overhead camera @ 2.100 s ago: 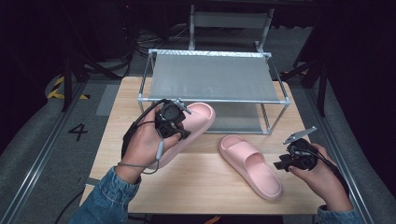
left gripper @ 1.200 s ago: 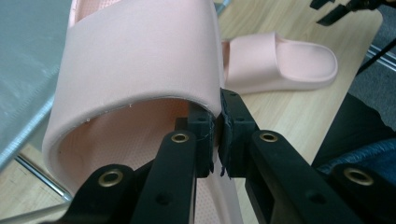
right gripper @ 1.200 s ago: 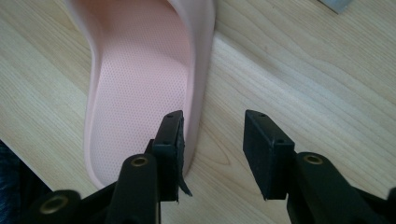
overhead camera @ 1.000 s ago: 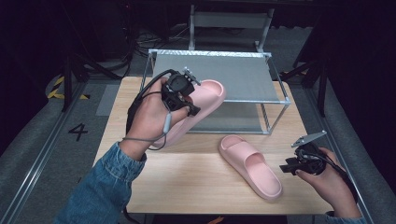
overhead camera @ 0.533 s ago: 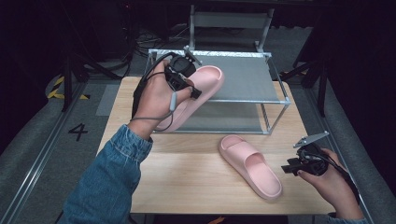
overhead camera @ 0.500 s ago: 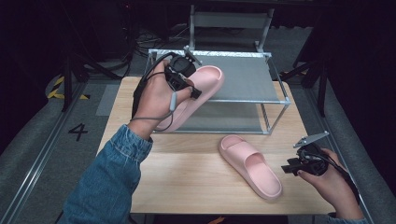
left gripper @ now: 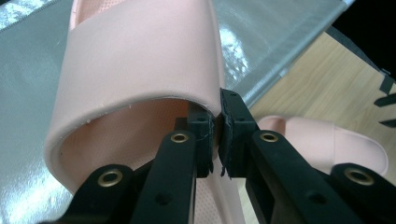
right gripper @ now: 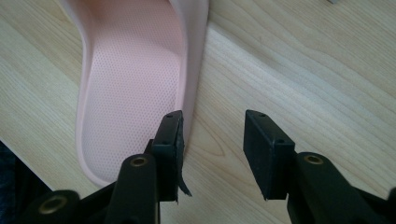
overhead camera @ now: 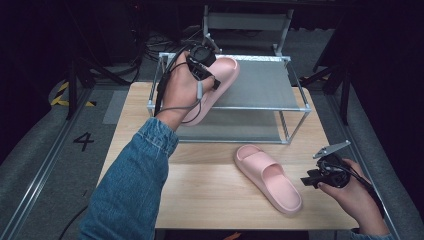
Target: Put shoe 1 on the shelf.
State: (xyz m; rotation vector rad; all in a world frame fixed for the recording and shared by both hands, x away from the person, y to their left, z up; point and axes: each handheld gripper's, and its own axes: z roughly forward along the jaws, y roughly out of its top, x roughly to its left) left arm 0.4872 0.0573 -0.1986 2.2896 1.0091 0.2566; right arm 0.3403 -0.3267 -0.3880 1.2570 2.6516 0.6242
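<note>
Left gripper (overhead camera: 210, 75), fingers pinching the strap edge of a pink foam slide sandal (overhead camera: 217, 87) over the metal-framed shelf rack's (overhead camera: 260, 82) far-left top tier; right gripper (right gripper: 212, 140), fingers spread, just right of the near sandal (overhead camera: 270, 177) lying lengthwise on the wooden desk (overhead camera: 200, 190).

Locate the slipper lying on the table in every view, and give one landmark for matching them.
High view: the slipper on the table lies right of centre, near the right gripper.
Left gripper view: at the right edge, beyond the shut jaws.
Right gripper view: upper left, one open jaw over its rim.
Shared landmark: the wooden table.
</note>
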